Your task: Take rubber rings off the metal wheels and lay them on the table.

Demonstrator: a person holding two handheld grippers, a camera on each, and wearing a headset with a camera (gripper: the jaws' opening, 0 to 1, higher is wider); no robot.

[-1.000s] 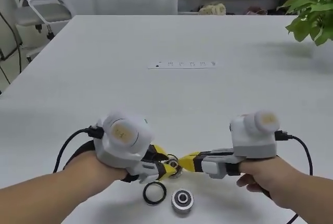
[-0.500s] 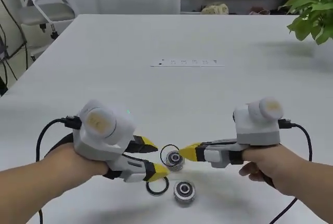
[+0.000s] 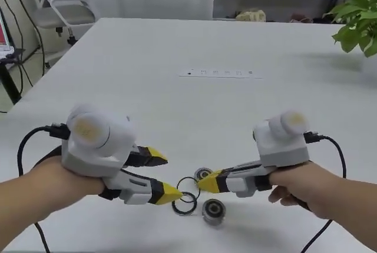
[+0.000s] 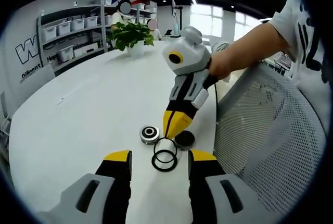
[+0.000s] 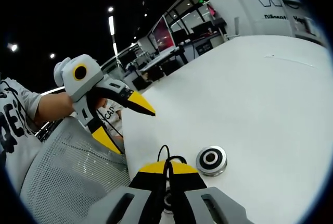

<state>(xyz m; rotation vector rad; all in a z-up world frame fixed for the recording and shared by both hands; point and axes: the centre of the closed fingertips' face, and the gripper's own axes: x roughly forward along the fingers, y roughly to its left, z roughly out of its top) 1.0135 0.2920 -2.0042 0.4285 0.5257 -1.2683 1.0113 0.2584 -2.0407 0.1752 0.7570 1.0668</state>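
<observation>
My right gripper (image 3: 204, 184) is shut on a thin black rubber ring (image 3: 179, 183), which sticks out as a loop past its yellow tips (image 5: 164, 155). A thicker black ring (image 3: 177, 207) lies flat on the white table, just in front of my left gripper's tips (image 4: 164, 169). Two metal wheels rest beside it: one (image 3: 203, 173) behind the right gripper's tips, the other (image 3: 213, 211) nearer the table's front edge. My left gripper (image 3: 163, 175) is open and holds nothing; it sits a short way left of the rings. In the left gripper view the wheels (image 4: 149, 134) lie on either side of the right gripper's tip.
A strip of small sockets (image 3: 220, 73) is set into the table's middle. A potted plant (image 3: 358, 25) stands at the far right, with chairs (image 3: 171, 1) beyond the far edge. Cables trail from both grippers over the near edge.
The grippers were together on one wheel. My left gripper has opened and drawn back to the left. The thin ring is now off the wheel and pinched in the right gripper.
</observation>
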